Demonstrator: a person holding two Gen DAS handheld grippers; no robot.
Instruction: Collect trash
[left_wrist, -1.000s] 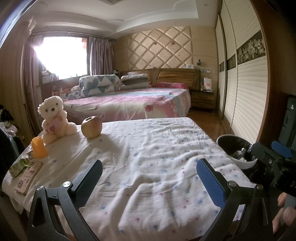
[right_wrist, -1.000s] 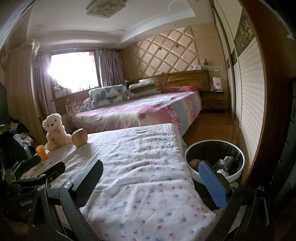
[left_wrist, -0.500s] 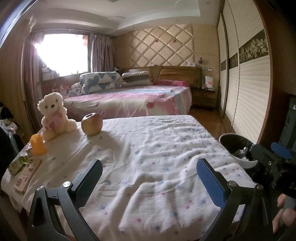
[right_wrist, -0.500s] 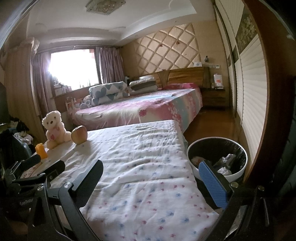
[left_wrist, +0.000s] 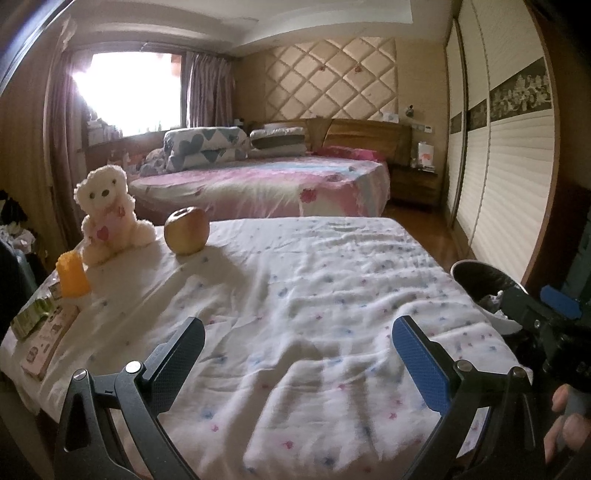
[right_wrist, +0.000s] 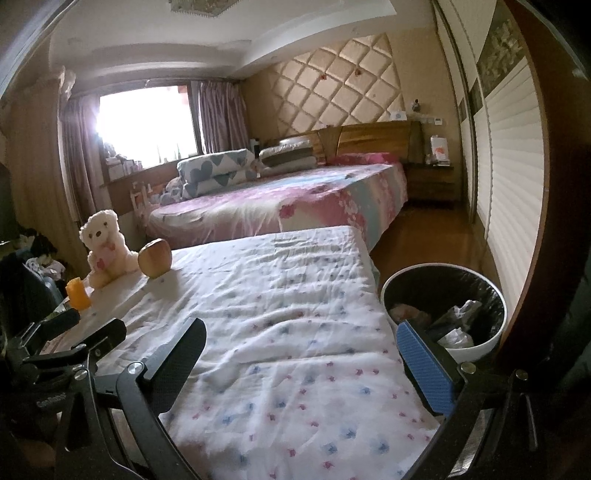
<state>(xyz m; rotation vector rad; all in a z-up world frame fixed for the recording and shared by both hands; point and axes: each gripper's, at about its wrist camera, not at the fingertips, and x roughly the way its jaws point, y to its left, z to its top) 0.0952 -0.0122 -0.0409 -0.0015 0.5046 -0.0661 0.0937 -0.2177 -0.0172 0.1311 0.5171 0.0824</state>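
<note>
A white trash bin (right_wrist: 476, 349) with a black liner stands on the floor right of the cloth-covered table (right_wrist: 280, 317); crumpled trash lies inside. It also shows in the left wrist view (left_wrist: 476, 273), partly hidden by my right gripper (left_wrist: 546, 314). My left gripper (left_wrist: 299, 350) is open and empty over the table's near part. My right gripper (right_wrist: 301, 350) is open and empty over the table's near right edge, beside the bin. My left gripper also shows at the lower left of the right wrist view (right_wrist: 74, 332).
At the table's far left stand a white teddy bear (left_wrist: 107, 214), an apple (left_wrist: 186, 229), an orange cup (left_wrist: 72, 274) and small cartons (left_wrist: 40, 325). A bed (left_wrist: 266, 184) lies behind. Wardrobe doors (left_wrist: 509, 147) line the right wall.
Both views have tilted slightly downward and edged forward over the table. Both grippers stay open and empty.
</note>
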